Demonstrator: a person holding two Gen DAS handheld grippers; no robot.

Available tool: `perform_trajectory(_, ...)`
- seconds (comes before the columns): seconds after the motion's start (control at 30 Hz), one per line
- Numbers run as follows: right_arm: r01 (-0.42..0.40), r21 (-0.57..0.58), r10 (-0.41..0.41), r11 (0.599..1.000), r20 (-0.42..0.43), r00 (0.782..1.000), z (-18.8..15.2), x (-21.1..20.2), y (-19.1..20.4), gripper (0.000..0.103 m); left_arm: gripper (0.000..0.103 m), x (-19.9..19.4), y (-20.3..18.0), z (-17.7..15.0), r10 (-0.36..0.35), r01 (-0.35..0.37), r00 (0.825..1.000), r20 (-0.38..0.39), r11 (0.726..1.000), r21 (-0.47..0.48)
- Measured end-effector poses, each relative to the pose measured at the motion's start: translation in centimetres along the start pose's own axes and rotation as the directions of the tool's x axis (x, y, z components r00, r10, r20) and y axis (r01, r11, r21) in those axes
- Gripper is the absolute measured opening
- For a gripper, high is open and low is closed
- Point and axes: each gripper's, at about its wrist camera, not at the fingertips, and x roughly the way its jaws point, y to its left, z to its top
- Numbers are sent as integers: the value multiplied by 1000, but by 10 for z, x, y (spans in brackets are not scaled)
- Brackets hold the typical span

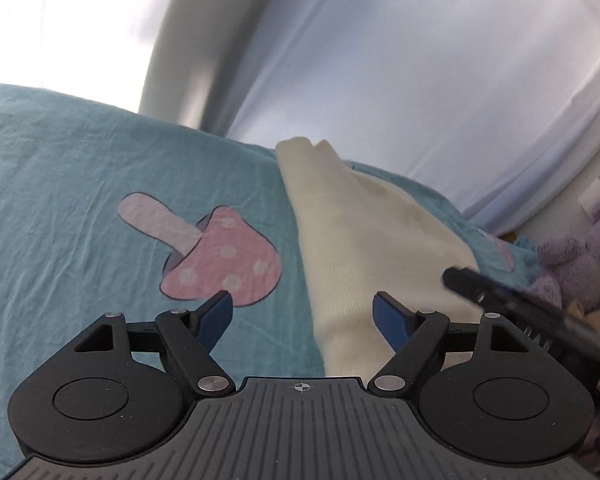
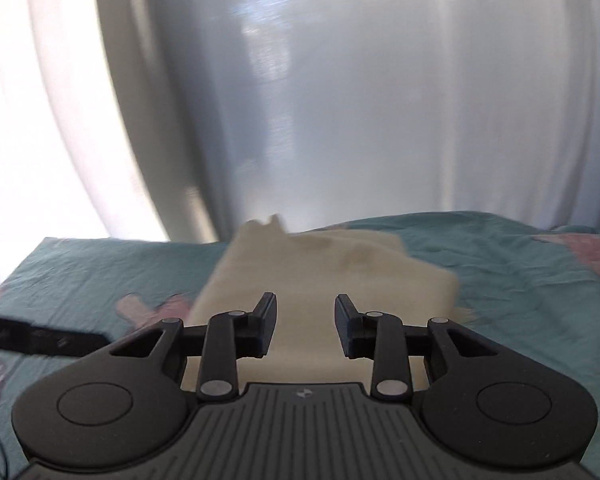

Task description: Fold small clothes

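A cream knitted garment (image 1: 380, 240) lies partly folded on the teal bedsheet (image 1: 60, 200), its far corner standing up a little. My left gripper (image 1: 304, 314) hovers over the garment's left edge with its blue pads (image 1: 216, 314) wide apart and nothing between them. One black finger (image 1: 472, 286) of the right gripper reaches in from the right, above the cloth. In the right wrist view the right gripper (image 2: 306, 320) stands over the cream garment (image 2: 320, 272), its jaws apart with a clear gap and no cloth pinched.
A pink mushroom patch (image 1: 220, 256) is sewn on the sheet left of the garment. A purple plush toy (image 1: 580, 256) sits at the bed's right edge. White curtains (image 2: 340, 100) hang behind the bed. A finger (image 2: 60, 338) of the left gripper crosses the right wrist view's left side.
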Motion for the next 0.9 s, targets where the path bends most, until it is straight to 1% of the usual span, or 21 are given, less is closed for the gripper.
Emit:
perform_trajectory(0.03, -44, -24, 43, 999, -18, 999, -4, 7, 11, 19, 82, 3, 0, 2, -5, 5, 1000, 3, 1000, -10)
perform_trajectory(0.07, -74, -55, 72, 996, -36, 997, -9, 13, 20, 17, 82, 6, -1, 3, -8, 8, 1000, -2, 1000, -18)
perform_trajectory(0.1, -86, -90, 81, 992, -58, 995, -17, 20, 30, 17, 82, 10, -3, 3, -16, 15, 1000, -10, 1000, -17)
perform_trajectory(0.17, -50, -127, 38, 991, -99, 994, -34, 33, 35, 17, 82, 18, -5, 0, -17, 17, 999, -29, 1000, -13)
perform_trajectory(0.23, -47, -168, 39, 985, -51, 998, -54, 31, 34, 17, 82, 26, -7, -3, -8, 8, 998, -57, 1000, -4)
perform_trajectory(0.27, -43, -194, 34, 980, -48, 998, -58, 29, 35, 17, 82, 30, -8, -5, -4, 4, 998, -65, 1000, -2)
perform_trajectory(0.33, -43, -207, 26, 977, -80, 996, -54, 25, 38, 17, 82, 32, -10, -5, -8, 8, 998, -69, 1000, 5)
perform_trajectory(0.4, -59, -147, 45, 987, -96, 994, -41, 20, 32, 15, 82, 32, -15, -1, -15, 16, 999, -50, 1000, 15)
perform_trajectory(0.43, -42, -120, 33, 992, -76, 997, -34, 17, 27, 16, 82, 32, -17, 4, -9, 10, 999, -31, 1000, 17)
perform_trajectory(0.47, -3, -107, -1, 994, -42, 999, -26, 15, 22, 17, 83, 34, -20, 8, -1, 2, 1000, -13, 1000, 12)
perform_trajectory(0.53, 78, -65, -78, 995, -3, 997, -9, 20, 10, 18, 90, 43, -27, 20, 22, -21, 999, 36, 1000, -6)
perform_trajectory(0.57, 108, -28, -108, 994, 2, 994, -1, 27, 4, 18, 94, 50, -30, 24, 58, -56, 996, 61, 998, -26)
perform_trajectory(0.63, 149, 28, -149, 989, 30, 988, 13, 42, -7, 18, 94, 64, -37, 29, 130, -122, 983, 131, 990, -64)
perform_trajectory(0.67, 164, 50, -166, 985, 41, 985, 17, 48, -10, 18, 95, 72, -39, 31, 149, -139, 977, 156, 988, -73)
perform_trajectory(0.7, 171, 74, -175, 983, 51, 983, 21, 55, -14, 18, 95, 84, -41, 33, 173, -161, 971, 167, 984, -79)
perform_trajectory(0.73, 176, 89, -182, 980, 62, 981, 24, 61, -17, 19, 95, 96, -41, 36, 197, -185, 969, 149, 978, -92)
perform_trajectory(0.77, 190, 92, -196, 978, 67, 978, 25, 68, -20, 22, 95, 106, -40, 37, 205, -191, 970, 132, 975, -113)
perform_trajectory(0.8, 200, 80, -205, 976, 58, 977, 25, 76, -23, 23, 95, 114, -38, 36, 204, -189, 971, 123, 974, -125)
perform_trajectory(0.83, 219, 63, -223, 974, 51, 974, 22, 83, -26, 23, 95, 124, -36, 35, 218, -204, 971, 102, 970, -133)
perform_trajectory(0.87, 241, 45, -243, 969, 38, 969, 18, 90, -29, 24, 96, 130, -35, 32, 219, -206, 971, 98, 970, -126)
perform_trajectory(0.9, 276, 17, -276, 961, 16, 961, 12, 98, -34, 24, 97, 132, -39, 28, 231, -221, 963, 138, 971, -87)
